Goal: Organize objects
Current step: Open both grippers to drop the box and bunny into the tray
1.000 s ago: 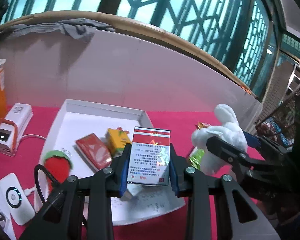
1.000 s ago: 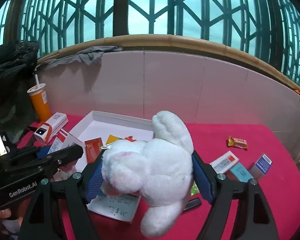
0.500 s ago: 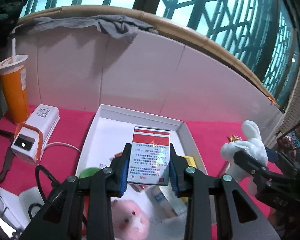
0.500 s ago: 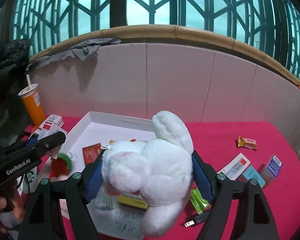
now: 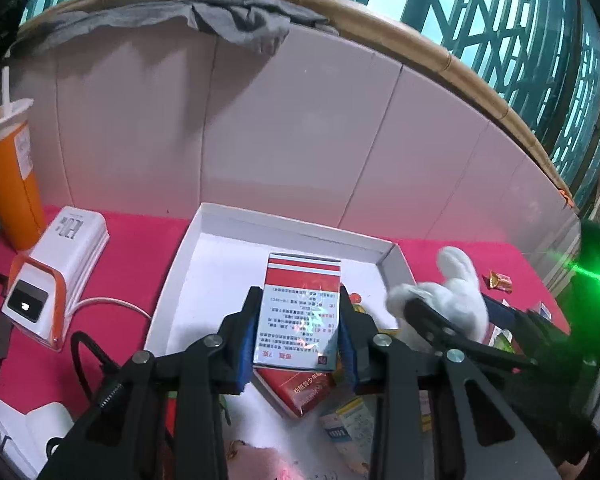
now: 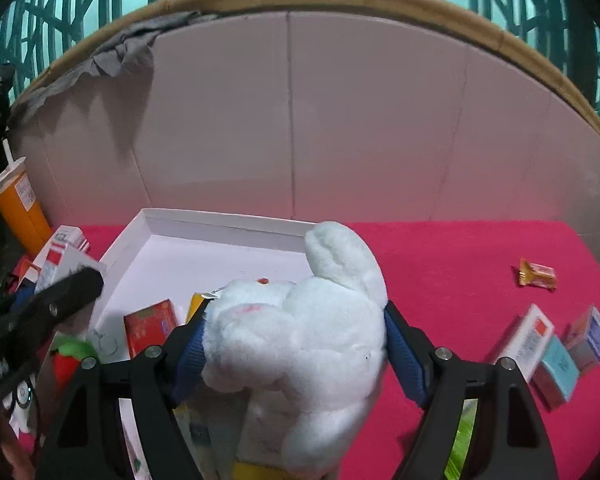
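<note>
My left gripper [image 5: 299, 290] holds a red-and-white medicine box [image 5: 300, 332] upright between its blue pads, above the white tray [image 5: 228, 240]; its jaws are opening while the pads still touch the box. In the right wrist view my right gripper [image 6: 296, 320] has a white plush rabbit [image 6: 300, 344] between its pads, over the tray's near right part [image 6: 220, 218]; these jaws are opening too, with the pads still against the plush. Each gripper shows in the other's view: the rabbit [image 5: 456, 292] at right, the boxed left gripper [image 6: 56, 272] at left.
In the tray lie a red box [image 6: 150, 326], a strawberry toy [image 6: 70, 356] and other small packs. Left of it stand an orange cup [image 5: 8, 184] and a white-orange charger [image 5: 56, 272] with a cable. On the pink cloth at right lie a candy [image 6: 536, 274] and three boxes [image 6: 556, 368].
Both grippers have moved forward and down over the tray, which now looks larger and nearer. The left one carried its box from the tray's near edge to above its middle.
</note>
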Motion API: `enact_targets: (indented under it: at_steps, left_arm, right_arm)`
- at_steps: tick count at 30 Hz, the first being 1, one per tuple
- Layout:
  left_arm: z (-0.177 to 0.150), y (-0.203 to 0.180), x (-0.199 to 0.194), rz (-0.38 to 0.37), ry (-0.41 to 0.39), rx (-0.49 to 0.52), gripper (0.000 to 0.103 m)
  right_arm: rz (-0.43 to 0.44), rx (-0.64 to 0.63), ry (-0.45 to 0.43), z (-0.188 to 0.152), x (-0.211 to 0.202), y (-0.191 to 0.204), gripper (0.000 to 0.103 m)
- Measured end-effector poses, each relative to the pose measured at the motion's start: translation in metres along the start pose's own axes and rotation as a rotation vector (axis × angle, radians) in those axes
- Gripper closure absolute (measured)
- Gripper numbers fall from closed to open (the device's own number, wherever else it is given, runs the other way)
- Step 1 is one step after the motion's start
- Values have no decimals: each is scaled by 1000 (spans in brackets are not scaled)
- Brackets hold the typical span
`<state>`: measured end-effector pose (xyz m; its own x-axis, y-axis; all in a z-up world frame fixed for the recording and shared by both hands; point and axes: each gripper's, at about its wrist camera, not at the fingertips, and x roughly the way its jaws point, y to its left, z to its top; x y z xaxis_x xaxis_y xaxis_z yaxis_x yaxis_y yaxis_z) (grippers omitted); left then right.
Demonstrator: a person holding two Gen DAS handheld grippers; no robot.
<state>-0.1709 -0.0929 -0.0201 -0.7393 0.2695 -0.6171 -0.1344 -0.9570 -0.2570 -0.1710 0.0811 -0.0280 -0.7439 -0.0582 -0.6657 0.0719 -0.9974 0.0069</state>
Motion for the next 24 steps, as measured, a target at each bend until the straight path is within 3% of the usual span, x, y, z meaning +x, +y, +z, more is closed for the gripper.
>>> enact_targets:
  at_steps: [2,3,4,7,15,20,24]
  left_arm:
    - [0,1,1,-2,1,-2,43]
    - [0,2,0,-4,-9,-3,16]
    - [-1,2,-3,-7,-25,-4,0]
    - [-2,2,-14,20,-73,-10,0]
    - [-3,-20,-41,-15,-120,15,0]
    - [-11,-51,-38,-64,-86,80,0]
    - [-25,-94,-25,-127,-25,215,0]
  right_arm:
    - [4,-30,14,3,9,6,12]
    - [-2,-38,12,3,11,7,7]
    - [-11,-38,2,2,11,7,5]
    - [-12,-23,-21,-1,4,5,3]
    - [-66,-12,-100,-11,-39,-19,2]
    - [-112,89,-118,-26,-72,-73,2]
    - [-161,209,-140,-45,-98,-133,2]
